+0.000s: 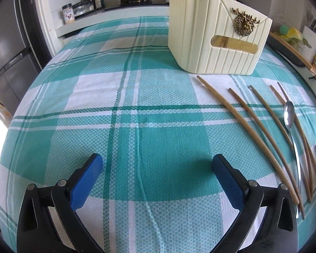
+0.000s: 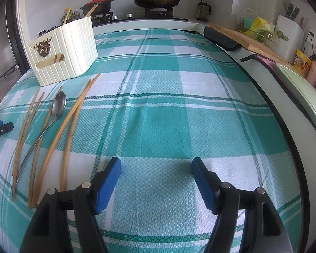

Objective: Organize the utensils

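A cream ribbed utensil holder [image 1: 217, 35] with a gold deer badge stands on the green checked cloth; it also shows in the right wrist view [image 2: 67, 52] with chopsticks standing in it. Several wooden chopsticks [image 1: 250, 126] and a metal spoon [image 1: 289, 116] lie in front of it; they also show in the right wrist view, the chopsticks [image 2: 71, 113] and the spoon [image 2: 58, 105]. My left gripper [image 1: 157, 165] is open and empty, left of the utensils. My right gripper [image 2: 155, 168] is open and empty, right of them.
The green checked cloth [image 2: 168, 97] covers the counter. A stove with a pan [image 2: 157, 0] and a red-lidded pot [image 2: 99, 4] stands at the back. A cutting board [image 2: 248, 40], a knife block [image 2: 288, 31] and packets line the right edge. A fridge [image 1: 8, 48] stands at left.
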The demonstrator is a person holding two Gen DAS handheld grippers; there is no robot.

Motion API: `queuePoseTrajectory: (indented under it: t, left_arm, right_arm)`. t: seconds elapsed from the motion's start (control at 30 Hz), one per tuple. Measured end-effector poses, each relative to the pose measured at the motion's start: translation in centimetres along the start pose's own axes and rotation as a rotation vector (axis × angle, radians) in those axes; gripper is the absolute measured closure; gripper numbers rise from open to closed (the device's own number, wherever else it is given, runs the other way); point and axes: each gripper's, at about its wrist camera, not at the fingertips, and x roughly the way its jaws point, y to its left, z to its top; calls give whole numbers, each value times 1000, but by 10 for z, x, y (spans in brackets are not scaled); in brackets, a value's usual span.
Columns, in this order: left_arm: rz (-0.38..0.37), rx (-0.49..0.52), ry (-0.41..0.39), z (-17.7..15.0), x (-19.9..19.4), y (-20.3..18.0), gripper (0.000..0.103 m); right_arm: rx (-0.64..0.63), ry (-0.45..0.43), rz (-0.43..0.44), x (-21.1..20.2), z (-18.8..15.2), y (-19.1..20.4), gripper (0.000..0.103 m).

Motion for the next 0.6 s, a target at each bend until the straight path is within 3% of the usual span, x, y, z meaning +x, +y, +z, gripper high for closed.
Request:
queuePoseTrajectory:
  t: [0.6]
  left_arm:
    - [-4,-3,-3,0,0,0,0]
  right_arm:
    - [2,0,2,-1,0,1,32]
